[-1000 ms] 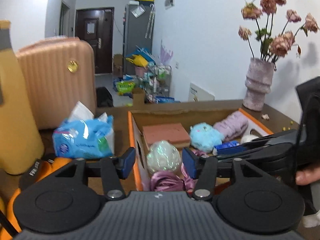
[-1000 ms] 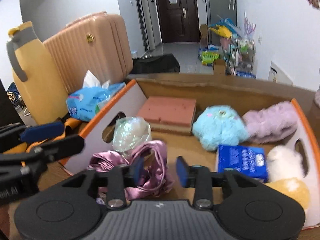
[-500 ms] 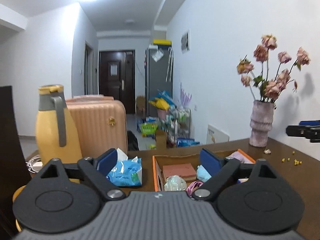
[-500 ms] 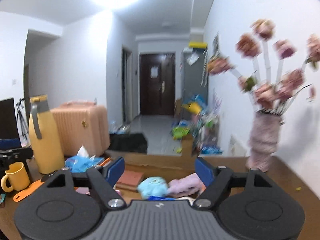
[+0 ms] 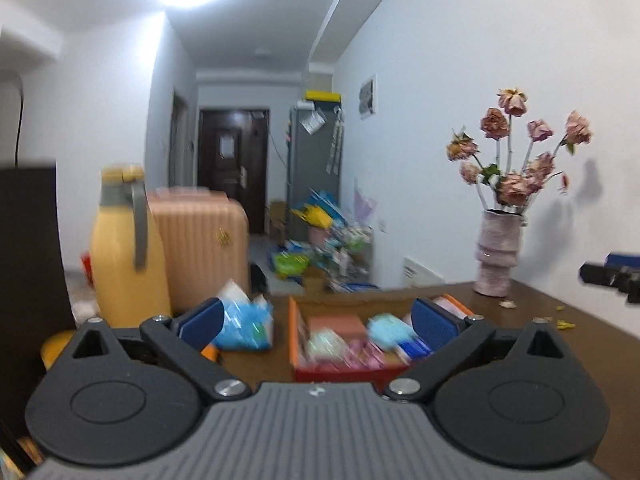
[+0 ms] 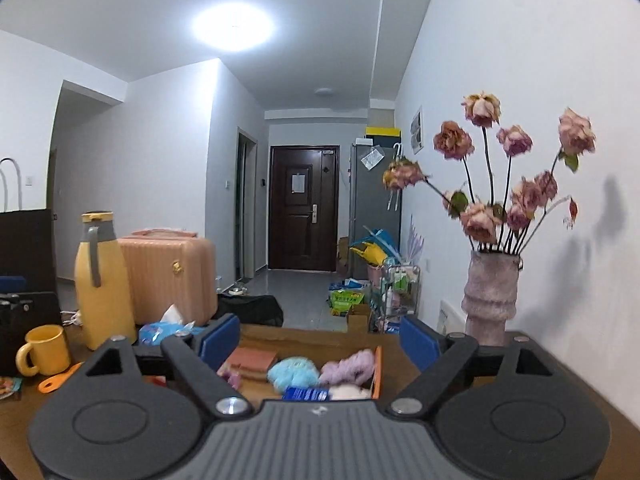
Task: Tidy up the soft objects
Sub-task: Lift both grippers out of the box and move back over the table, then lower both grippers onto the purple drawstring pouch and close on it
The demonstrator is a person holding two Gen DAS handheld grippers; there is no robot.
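An orange-rimmed cardboard box (image 5: 295, 332) sits on the brown table and holds soft things: a light blue plush (image 6: 291, 372), a lilac fuzzy item (image 6: 348, 366), a white plush (image 6: 347, 392), a pink block (image 6: 254, 358) and a blue packet (image 6: 306, 393). The box also shows, blurred, in the left wrist view with the blue plush (image 5: 390, 330). My left gripper (image 5: 318, 320) is open and empty, raised well back from the box. My right gripper (image 6: 320, 338) is open and empty, also above and behind the box. The right gripper's tip shows at the left wrist view's right edge (image 5: 612, 276).
A blue tissue pack (image 5: 244, 326) lies left of the box. A yellow jug (image 6: 105, 280), yellow mug (image 6: 42, 350) and pink suitcase (image 6: 170, 276) stand at the left. A vase of dried flowers (image 6: 491, 300) stands at the right by the wall.
Both grippers have opened wide and pulled up and back from the box. A second ago they were low over its contents with narrow jaws.
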